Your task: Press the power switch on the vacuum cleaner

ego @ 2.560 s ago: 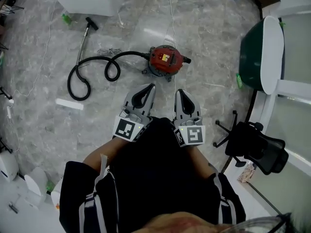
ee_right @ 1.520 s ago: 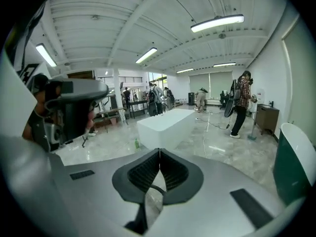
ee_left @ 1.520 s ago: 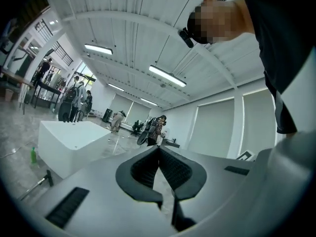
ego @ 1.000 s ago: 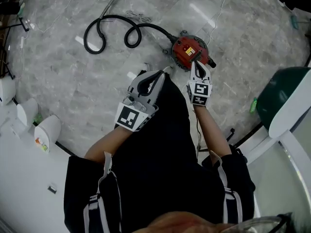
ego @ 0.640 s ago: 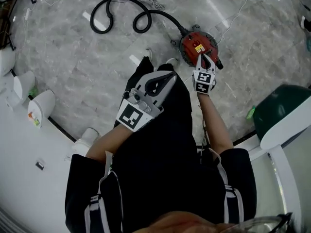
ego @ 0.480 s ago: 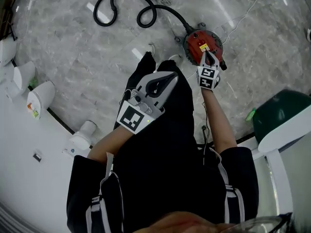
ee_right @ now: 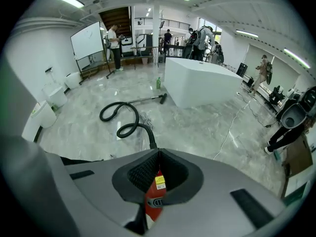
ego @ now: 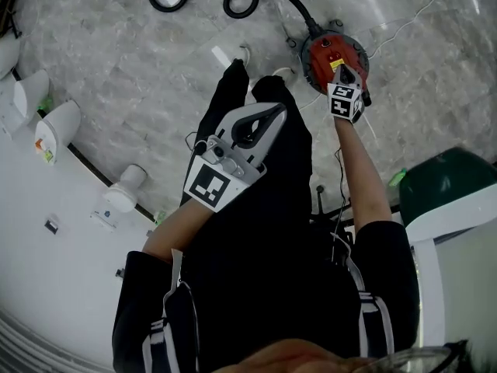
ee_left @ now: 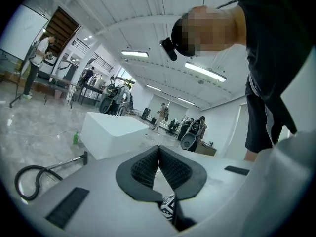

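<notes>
Compared with half a second before, the right gripper (ego: 341,74) has reached farther from the body and now lies over the red top of the vacuum cleaner (ego: 320,51), while the left gripper (ego: 277,112) remains close above the person's black-clad leg.

Head view: the canister vacuum cleaner stands on the grey marble floor (ego: 140,68), just beyond the person's feet. The right arm is stretched out to it. The marker cube of the right gripper covers part of the red lid, so contact between fingers and lid cannot be confirmed from this view.

Right gripper view: the two ribbed fingers (ee_right: 148,168) are pressed together at their tips, pinching nothing. Through the opening beneath the tips appear the red body of the vacuum cleaner and its yellow label (ee_right: 160,182), very near the fingers. The power switch itself cannot be identified with certainty. The black hose (ee_right: 149,136) runs from the canister away across the floor in loops towards a large white block (ee_right: 202,83).

Left gripper view: the fingers (ee_left: 173,171) are likewise pressed together and hold nothing. The gripper points away from the vacuum cleaner, towards the open hall.
</notes>
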`<act>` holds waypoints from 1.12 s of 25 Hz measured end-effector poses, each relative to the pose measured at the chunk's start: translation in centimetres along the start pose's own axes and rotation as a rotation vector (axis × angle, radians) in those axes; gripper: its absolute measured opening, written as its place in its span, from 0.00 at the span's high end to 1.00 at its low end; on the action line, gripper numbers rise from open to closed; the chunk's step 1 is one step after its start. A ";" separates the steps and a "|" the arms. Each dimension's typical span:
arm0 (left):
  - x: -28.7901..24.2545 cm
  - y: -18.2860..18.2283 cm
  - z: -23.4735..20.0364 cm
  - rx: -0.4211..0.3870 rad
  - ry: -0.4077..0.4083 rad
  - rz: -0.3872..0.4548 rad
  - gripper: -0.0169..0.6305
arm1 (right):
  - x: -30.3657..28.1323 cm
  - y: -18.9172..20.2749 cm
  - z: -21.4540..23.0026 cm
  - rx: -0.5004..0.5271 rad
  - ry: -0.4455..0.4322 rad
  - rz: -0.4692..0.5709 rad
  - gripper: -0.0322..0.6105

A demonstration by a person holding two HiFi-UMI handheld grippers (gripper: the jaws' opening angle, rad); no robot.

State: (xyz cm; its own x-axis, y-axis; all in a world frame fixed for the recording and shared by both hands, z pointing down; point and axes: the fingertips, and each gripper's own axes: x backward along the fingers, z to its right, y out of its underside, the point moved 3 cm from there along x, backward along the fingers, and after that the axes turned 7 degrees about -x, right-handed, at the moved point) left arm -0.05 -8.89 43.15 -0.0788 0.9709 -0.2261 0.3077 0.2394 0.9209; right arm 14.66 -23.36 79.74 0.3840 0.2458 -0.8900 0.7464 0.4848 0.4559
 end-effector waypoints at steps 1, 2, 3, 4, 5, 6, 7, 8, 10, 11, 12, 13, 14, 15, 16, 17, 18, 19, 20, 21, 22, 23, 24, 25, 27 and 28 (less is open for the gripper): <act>-0.1 0.1 -0.2 0.008 -0.005 0.001 0.95 | -0.7 0.5 0.2 0.001 -0.003 -0.016 0.92; -0.2 0.3 -0.4 0.013 -0.010 -0.002 0.95 | -1.5 1.0 0.4 -0.004 -0.004 -0.031 0.92; -0.2 0.5 -0.5 0.017 -0.016 -0.008 0.95 | -2.2 1.6 0.7 -0.009 -0.001 -0.045 0.92; -0.2 0.7 -0.8 0.022 -0.024 -0.014 0.95 | -2.9 2.1 1.1 -0.012 0.004 -0.060 0.92; -0.2 0.9 -1.0 0.029 -0.033 -0.019 0.95 | -3.7 2.6 1.6 -0.011 0.011 -0.076 0.92; -0.2 1.1 -1.3 0.038 -0.040 -0.024 0.95 | -4.6 3.3 2.0 -0.013 0.017 -0.097 0.92; -0.2 1.3 -1.6 0.044 -0.045 -0.028 0.95 | -5.6 3.9 2.4 -0.022 0.021 -0.119 0.92; -0.3 1.5 -1.8 0.045 -0.047 -0.032 0.95 | -6.6 4.4 2.7 -0.041 0.025 -0.136 0.92; -0.7 1.9 -2.3 0.040 -0.052 -0.039 0.95 | -8.1 4.9 3.3 -0.114 0.027 -0.148 0.92; -0.8 2.2 -2.6 0.043 -0.056 -0.040 0.95 | -8.7 5.0 3.6 -0.153 0.026 -0.150 0.92; -1.0 2.6 -2.9 0.049 -0.063 -0.042 0.95 | -9.3 5.2 3.9 -0.180 0.027 -0.156 0.92; -1.2 3.0 -3.1 0.057 -0.069 -0.046 0.95 | -9.9 5.4 4.2 -0.192 0.030 -0.166 0.92; -1.3 3.4 -3.3 0.065 -0.075 -0.052 0.95 | -10.6 5.8 4.4 -0.192 0.030 -0.181 0.92; -1.4 3.8 -3.5 0.073 -0.080 -0.060 0.95 | -11.4 6.2 4.4 -0.186 0.024 -0.201 0.92; -1.5 4.3 -3.8 0.079 -0.085 -0.068 0.95 | -12.3 6.7 4.3 -0.179 0.013 -0.227 0.92; -1.6 4.7 -4.1 0.085 -0.091 -0.073 0.95 | -13.2 7.2 4.1 -0.173 -0.002 -0.255 0.92; -1.7 5.0 -4.5 0.090 -0.100 -0.074 0.95 | -14.2 7.5 3.9 -0.163 -0.016 -0.279 0.92; -1.8 5.4 -5.0 0.096 -0.111 -0.073 0.95 | -15.1 7.9 3.8 -0.149 -0.025 -0.300 0.92; -2.0 5.7 -5.4 0.103 -0.121 -0.073 0.95 | -16.0 8.2 3.8 -0.132 -0.029 -0.318 0.92; -2.1 6.0 -5.6 0.108 -0.128 -0.076 0.95 | -16.6 8.5 3.8 -0.120 -0.027 -0.328 0.92; -2.1 6.4 -5.7 0.113 -0.131 -0.080 0.95 | -17.0 8.7 4.0 -0.120 -0.021 -0.331 0.92; -2.2 6.7 -5.7 0.117 -0.132 -0.084 0.95 | -17.1 8.7 4.2 -0.133 -0.013 -0.327 0.92; -2.1 6.9 -5.7 0.120 -0.132 -0.087 0.95 | -17.0 8.6 4.3 -0.147 -0.004 -0.316 0.92; -2.1 7.2 -5.7 0.124 -0.132 -0.091 0.95 | -16.8 8.5 4.3 -0.149 0.005 -0.302 0.92; -2.1 7.4 -5.7 0.135 -0.135 -0.096 0.95 | -16.6 8.7 4.0 -0.112 0.009 -0.282 0.92; -2.2 7.3 -5.7 0.139 -0.135 -0.096 0.95 | -16.5 8.9 3.9 -0.097 0.003 -0.281 0.92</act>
State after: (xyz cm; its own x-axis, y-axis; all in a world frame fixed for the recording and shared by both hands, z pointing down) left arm -3.01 -9.29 52.17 0.0105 0.9330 -0.3597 0.4333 0.3200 0.8425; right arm 17.03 -26.37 98.50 0.1682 0.0928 -0.9814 0.7675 0.6124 0.1895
